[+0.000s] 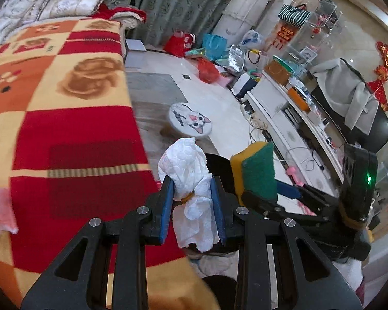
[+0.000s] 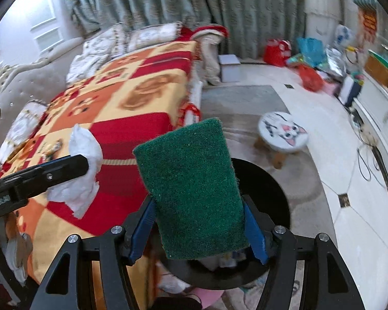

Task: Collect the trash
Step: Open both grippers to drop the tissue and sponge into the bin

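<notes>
Right up close, the left tongs (image 1: 192,199) are clamped on a crumpled white tissue (image 1: 186,170), blue pads pinching it at its waist so loose paper billows above and trails below. At about three o'clock from them, the right tongs (image 2: 198,222) are squeezing a sponge (image 2: 191,188), green scouring face toward the right camera, yellow foam showing from the left one. Both loads hang over the round black bin (image 2: 271,193), whose dark mouth sits directly beneath the sponge, with the tissue near its nine o'clock rim, close beside the bed (image 2: 132,108) and its checked blanket. To do this drop well, I'd say bring the tissue further in toward the bin's middle before letting go, since light paper drifts and the bed edge is just beside it. The sponge looks better placed; open wide and cleanly so it doesn't snag on a pad. The cat stool (image 2: 283,131) stands well apart at one o'clock.
</notes>
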Motion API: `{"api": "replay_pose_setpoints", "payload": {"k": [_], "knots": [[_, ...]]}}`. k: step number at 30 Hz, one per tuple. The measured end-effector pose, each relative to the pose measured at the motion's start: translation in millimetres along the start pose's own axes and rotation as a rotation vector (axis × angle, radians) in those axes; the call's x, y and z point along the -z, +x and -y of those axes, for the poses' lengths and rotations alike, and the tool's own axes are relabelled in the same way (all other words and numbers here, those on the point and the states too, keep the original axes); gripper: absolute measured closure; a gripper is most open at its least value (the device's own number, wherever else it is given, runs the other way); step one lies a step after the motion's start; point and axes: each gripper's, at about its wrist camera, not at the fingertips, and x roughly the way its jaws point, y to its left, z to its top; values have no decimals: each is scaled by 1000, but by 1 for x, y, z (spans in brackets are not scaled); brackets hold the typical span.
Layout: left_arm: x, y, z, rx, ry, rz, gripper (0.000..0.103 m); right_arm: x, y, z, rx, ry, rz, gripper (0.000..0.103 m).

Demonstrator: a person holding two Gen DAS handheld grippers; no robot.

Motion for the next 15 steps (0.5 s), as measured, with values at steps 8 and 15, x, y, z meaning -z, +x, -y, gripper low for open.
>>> {"api": "replay_pose_setpoints", "payload": {"k": [8,15], "knots": [[0,16,4,78,-42,-26,43,6,5,22,15,84,7,18],[4,-6,-12,-5,-43,0,43,6,1,9,11,75,19,18]]}}
